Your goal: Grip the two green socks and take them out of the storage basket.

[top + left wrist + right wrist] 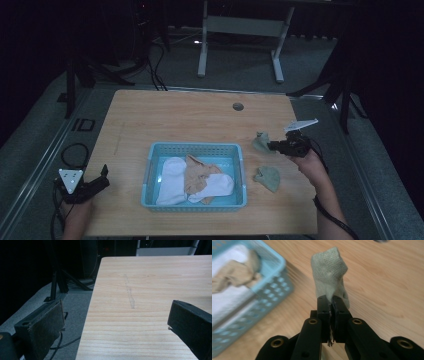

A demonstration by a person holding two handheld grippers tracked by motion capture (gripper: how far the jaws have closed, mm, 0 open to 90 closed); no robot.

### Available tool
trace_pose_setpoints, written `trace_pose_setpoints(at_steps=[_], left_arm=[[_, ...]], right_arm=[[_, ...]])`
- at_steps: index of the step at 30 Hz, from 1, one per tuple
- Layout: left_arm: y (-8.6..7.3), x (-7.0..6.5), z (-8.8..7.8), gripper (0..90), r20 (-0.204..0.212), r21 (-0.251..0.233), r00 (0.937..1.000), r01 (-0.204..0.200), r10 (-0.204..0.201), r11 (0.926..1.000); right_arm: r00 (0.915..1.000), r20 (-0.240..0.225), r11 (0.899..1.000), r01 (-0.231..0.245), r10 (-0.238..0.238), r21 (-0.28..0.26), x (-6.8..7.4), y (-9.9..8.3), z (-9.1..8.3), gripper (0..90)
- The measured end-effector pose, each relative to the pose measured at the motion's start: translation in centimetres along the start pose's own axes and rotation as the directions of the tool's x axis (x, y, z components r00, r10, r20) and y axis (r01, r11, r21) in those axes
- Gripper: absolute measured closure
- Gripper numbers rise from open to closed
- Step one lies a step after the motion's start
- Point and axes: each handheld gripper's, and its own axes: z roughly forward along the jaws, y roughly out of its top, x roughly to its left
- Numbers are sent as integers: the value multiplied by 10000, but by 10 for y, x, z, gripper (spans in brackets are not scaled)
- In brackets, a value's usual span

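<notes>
The right claw (331,305) is clenched on one edge of a green sock (331,273), held right of the blue basket (241,165); its mate (268,177) lies nearer on the tabletop (190,117). Pinched only by the hem, the sock could slip free. The left claw (102,179) rests released, far left.

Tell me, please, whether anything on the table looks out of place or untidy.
One green sock lies crumpled on the bare table, right of the blue basket that holds the white and tan socks. The right gripper pinches its match, a second green sock, also outside the basket. Nothing looks spilled or damaged.
</notes>
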Motion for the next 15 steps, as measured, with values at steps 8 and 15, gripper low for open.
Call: trace_pose_setpoints(at_steps=[8,15], left_arm=[[0,0,0,4,12,2,10000,9,-9,10000],[0,0,0,4,12,10,10000,5,-5,10000]], right_arm=[[9978,489,9965,-483,450,683,-11,-19,23,864],[9948,707,9919,-796,728,988,-18,-29,31,846]])
